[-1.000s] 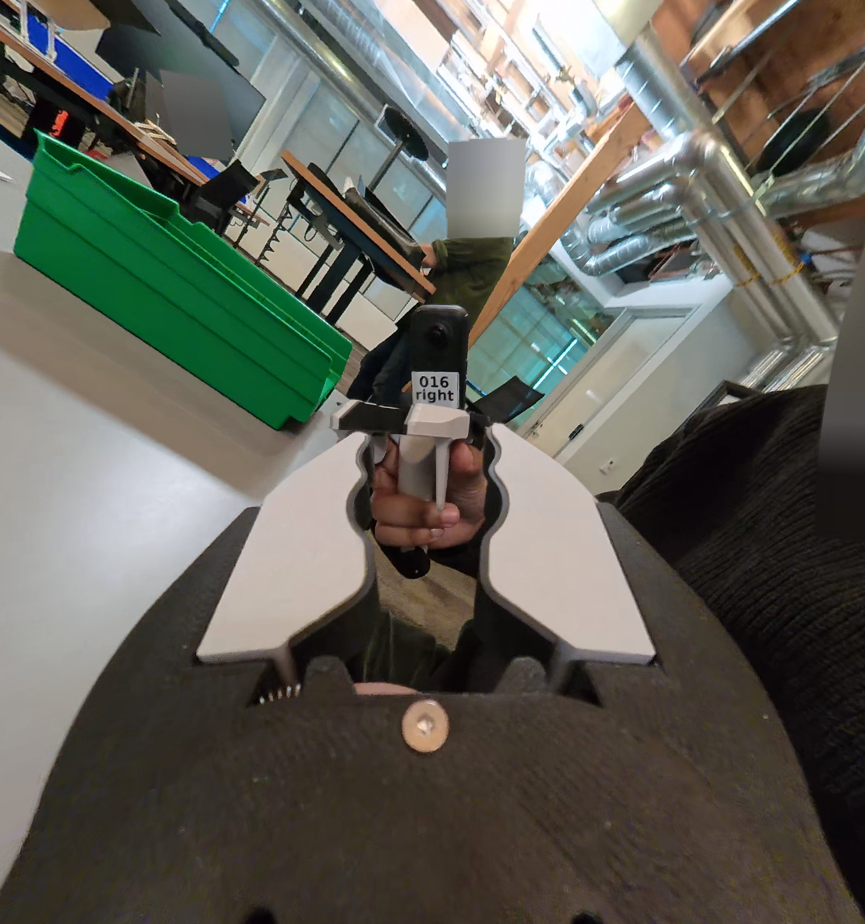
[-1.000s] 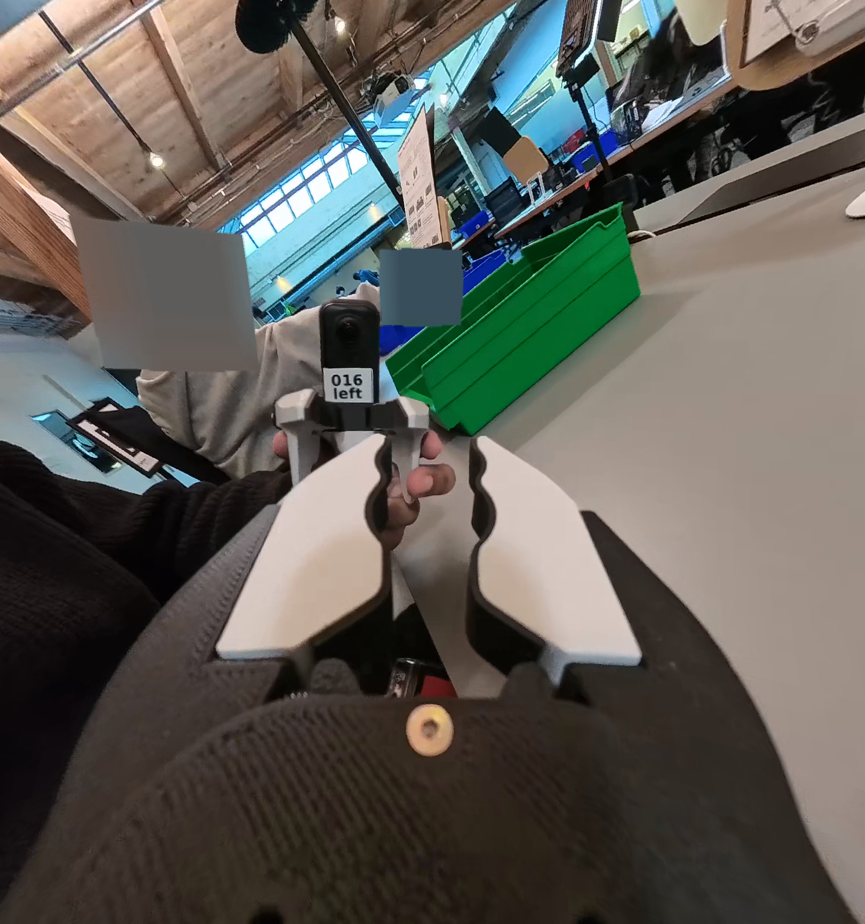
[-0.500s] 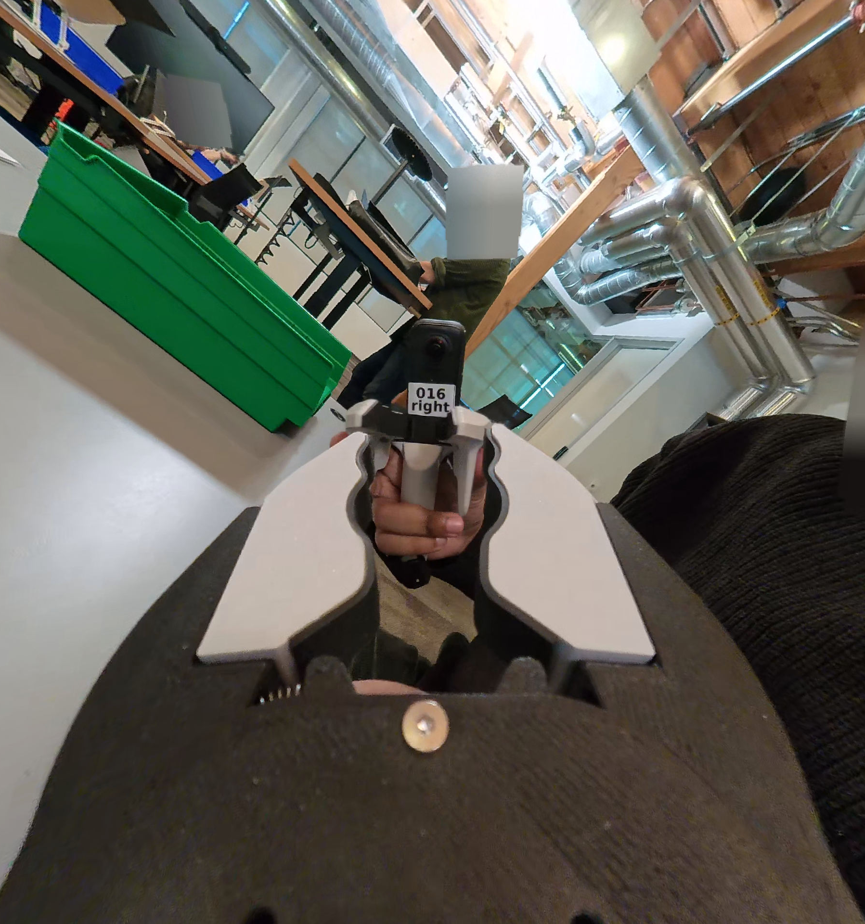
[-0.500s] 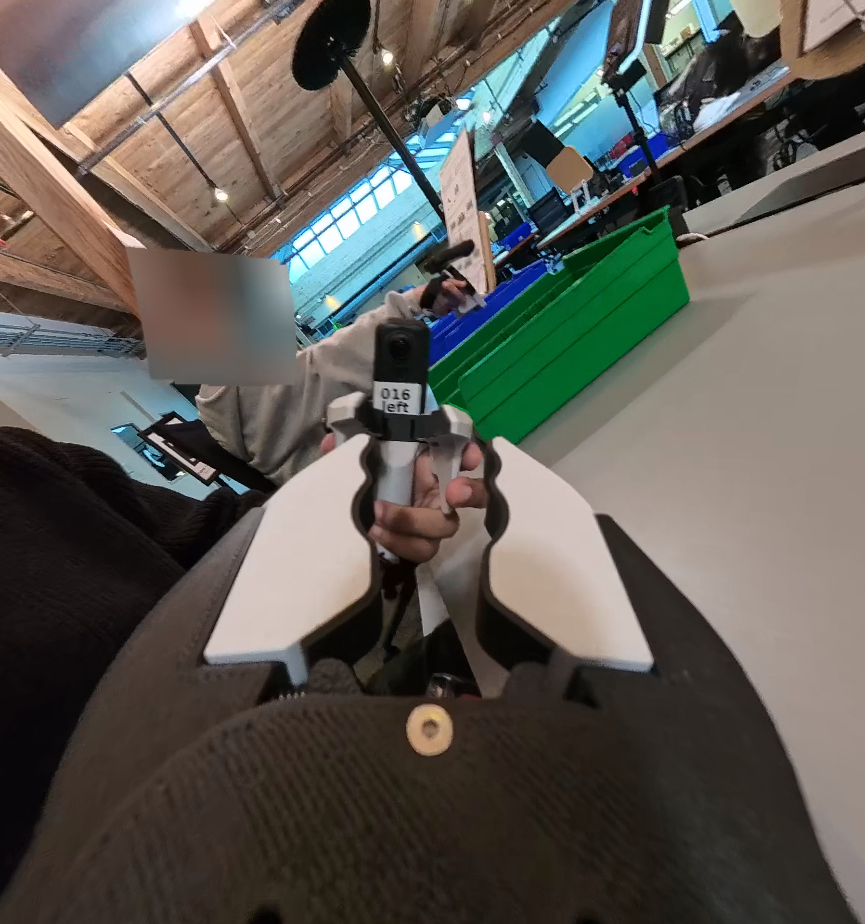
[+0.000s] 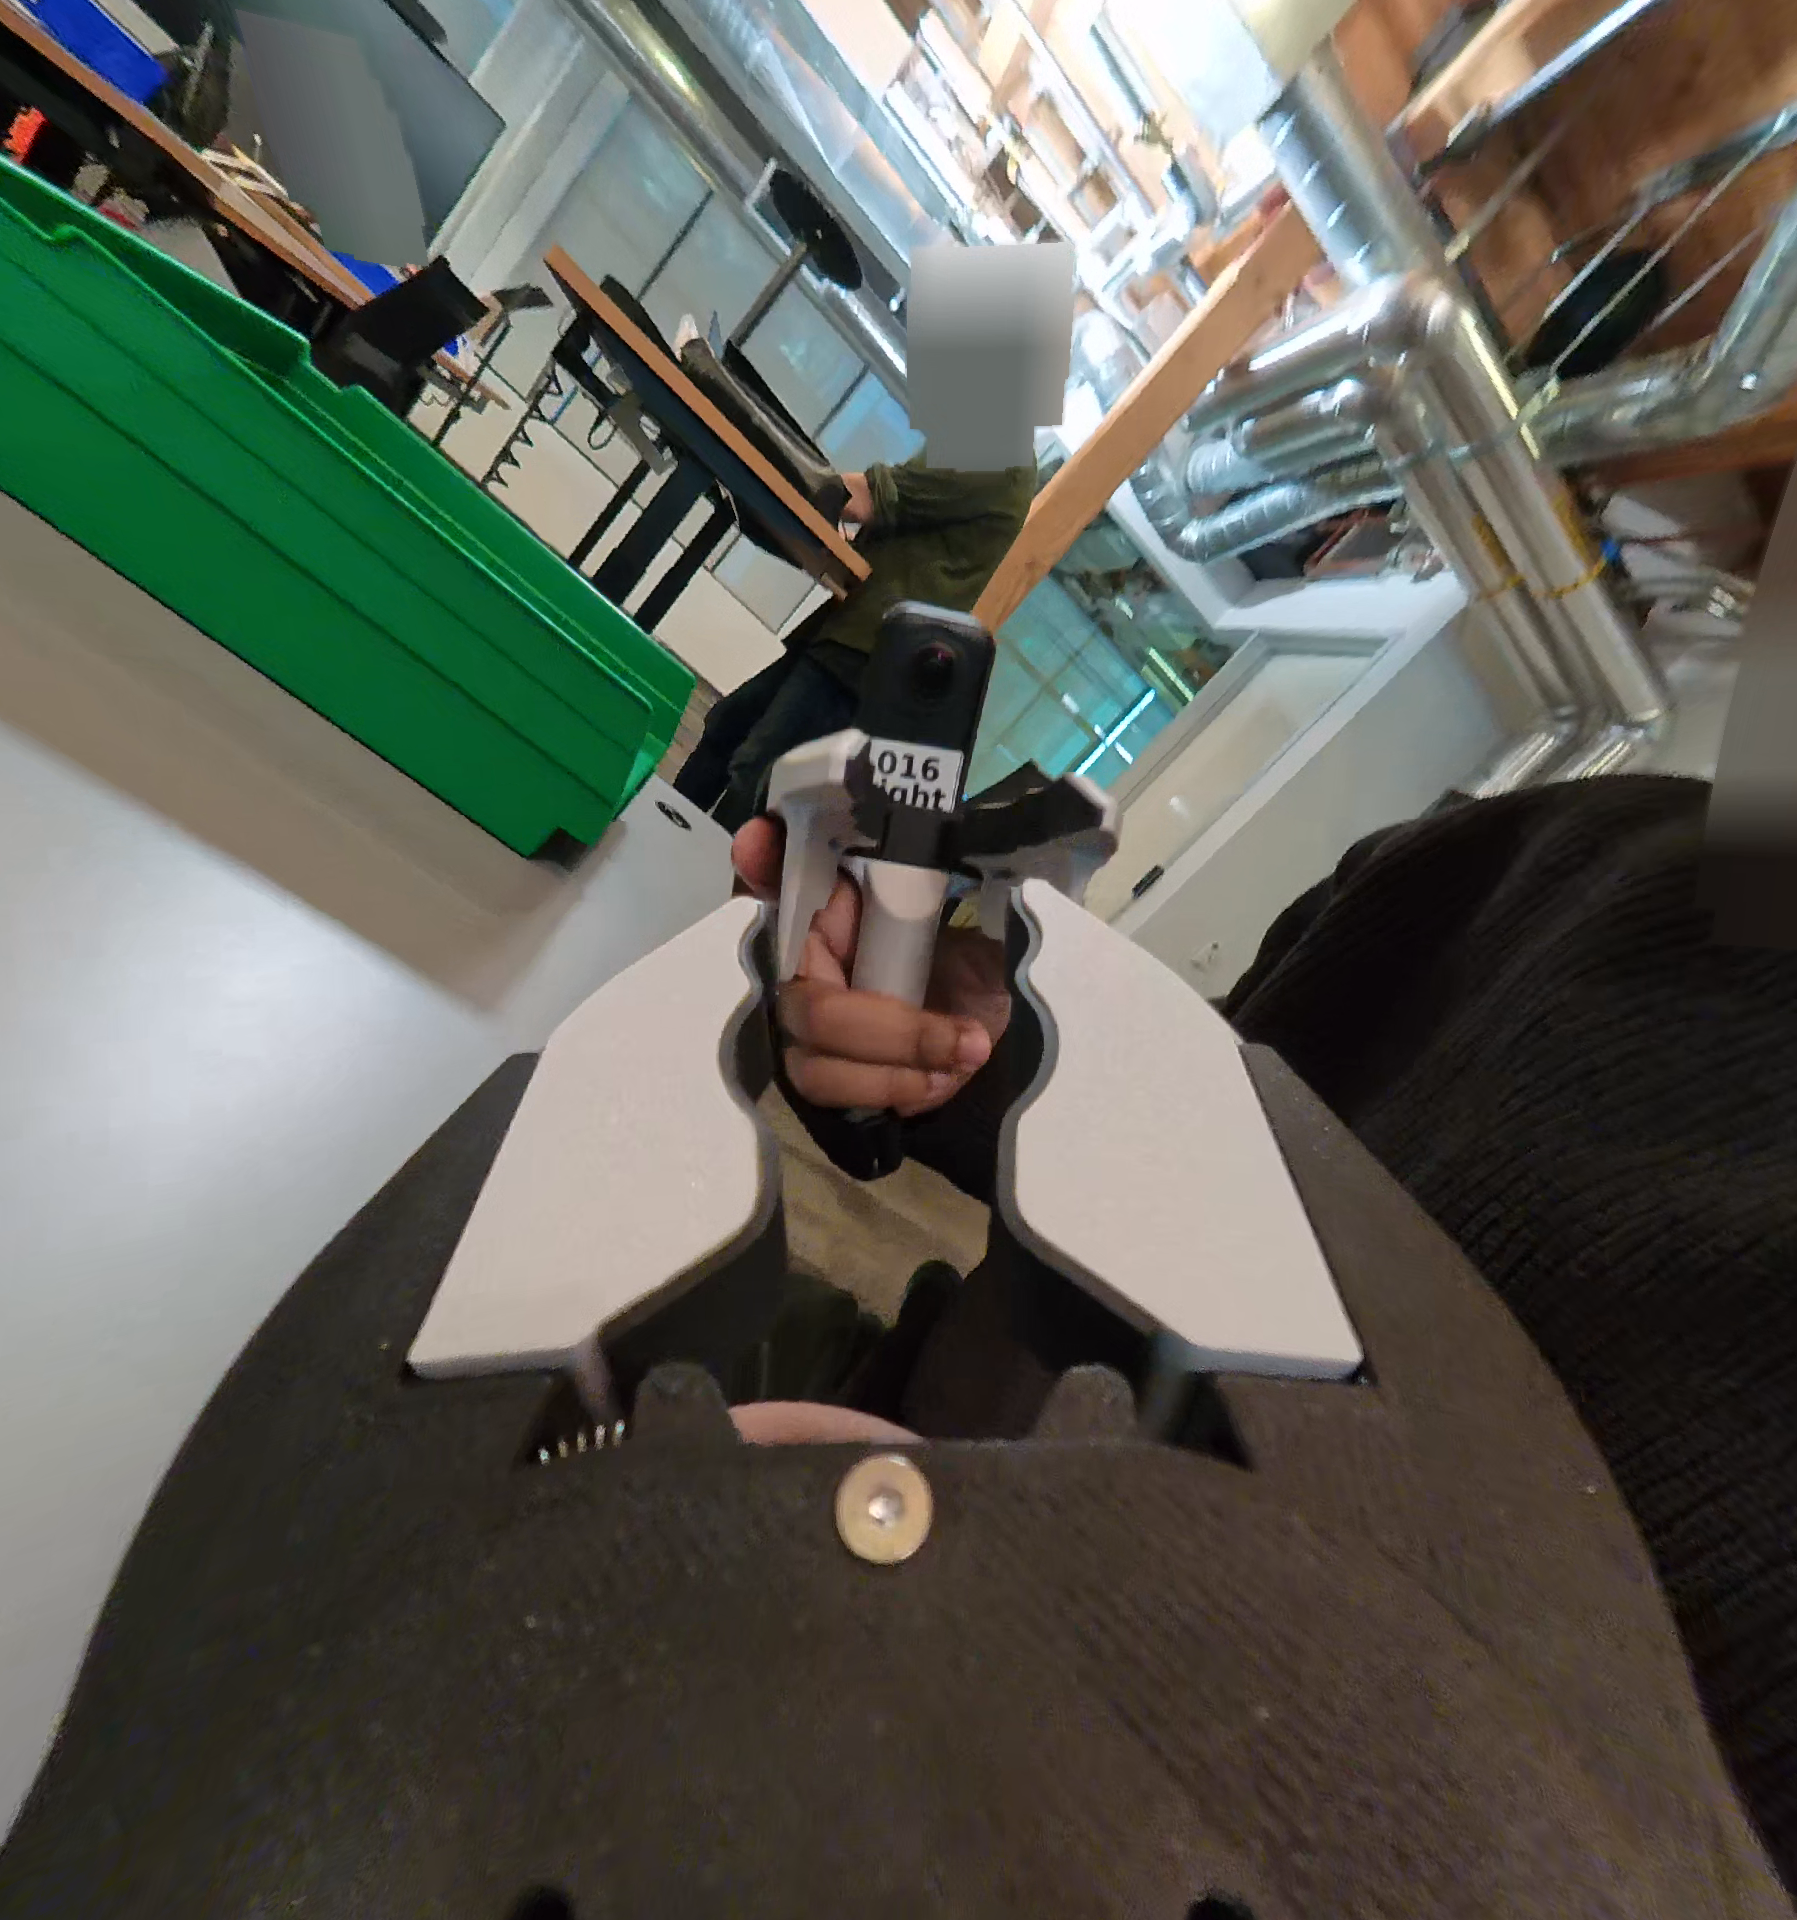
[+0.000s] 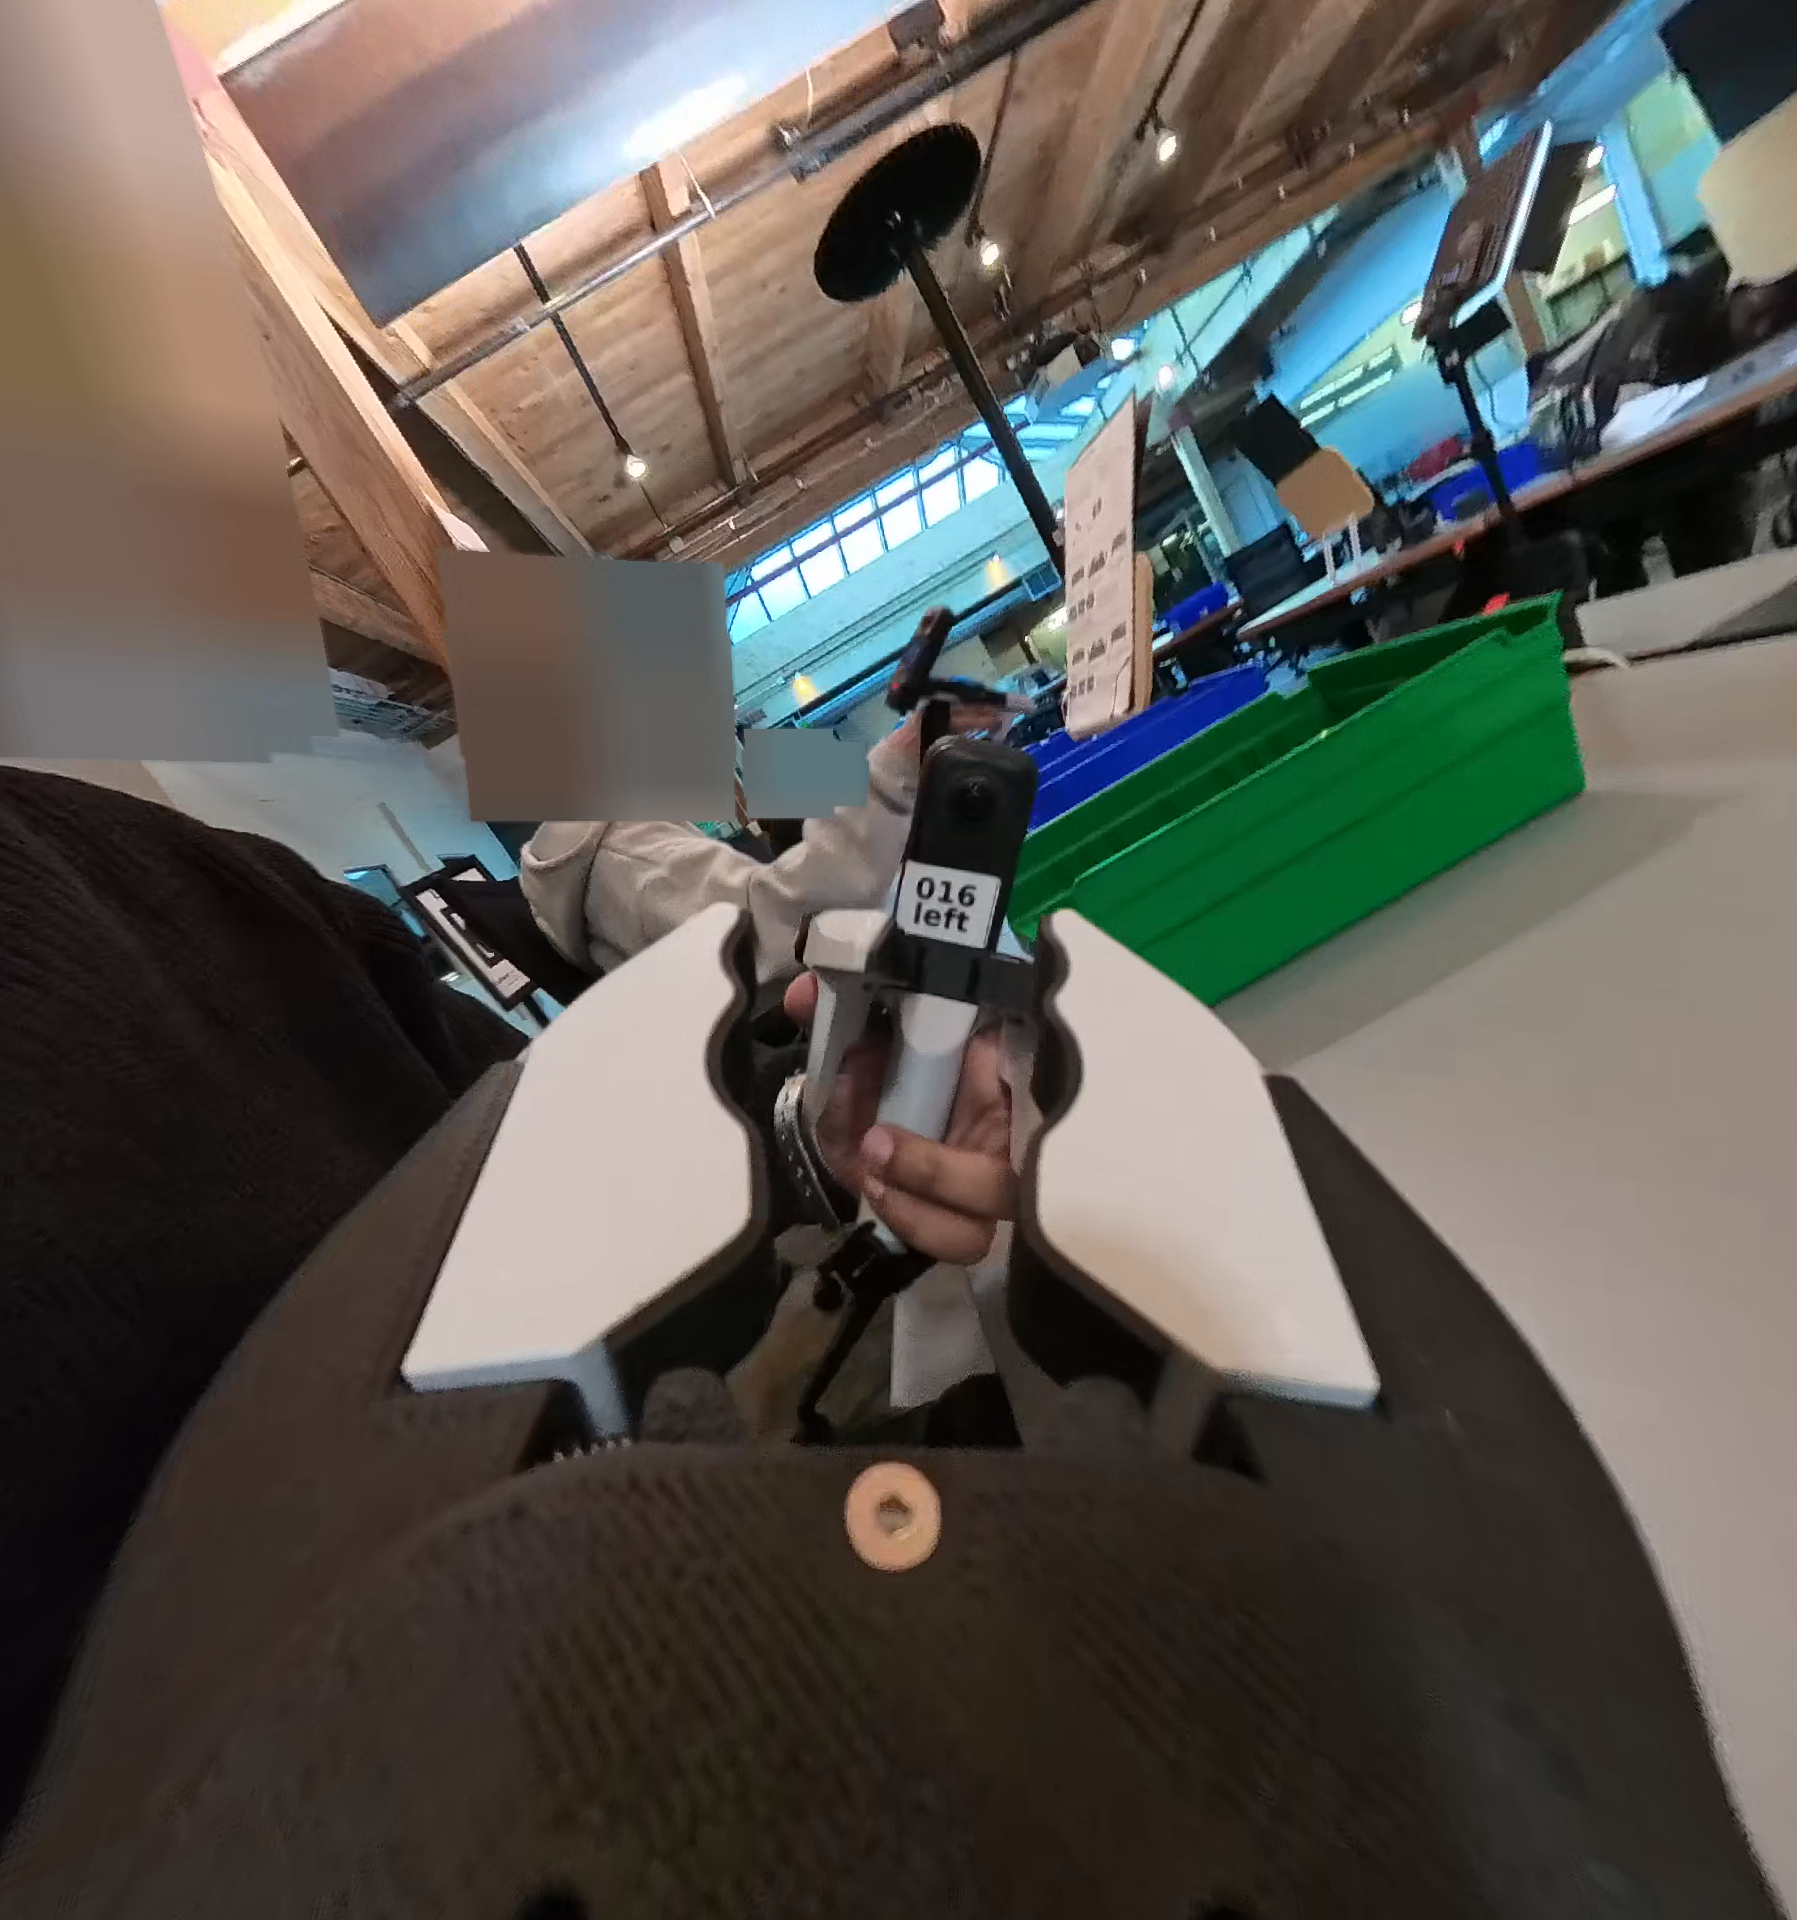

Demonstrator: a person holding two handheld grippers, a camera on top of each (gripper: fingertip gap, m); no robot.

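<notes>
Both grippers are held in the air above a grey table (image 5: pixel 146 1039) and point at each other. My left gripper (image 5: pixel 889 925) is open and empty. Past its white fingers (image 5: pixel 645 1143) the right gripper (image 5: pixel 935 831) faces me, held by a hand (image 5: pixel 873 1049). My right gripper (image 6: pixel 894 935) is open and empty. Past its fingers (image 6: pixel 613 1164) the left gripper (image 6: pixel 925 966) faces me, held by a hand (image 6: pixel 925 1174). Neither gripper touches anything.
A green plastic bin (image 5: pixel 250 499) stands on the table's far side; it also shows in the right wrist view (image 6: pixel 1341 831). A black knit sleeve (image 5: pixel 1600 1143) fills one side of each view. Seated people (image 5: pixel 925 530) and desks are behind.
My right gripper's jaws have opened wider. Both views have tilted and shifted a little, while the two grippers stay facing each other. The left gripper's opening is about the same.
</notes>
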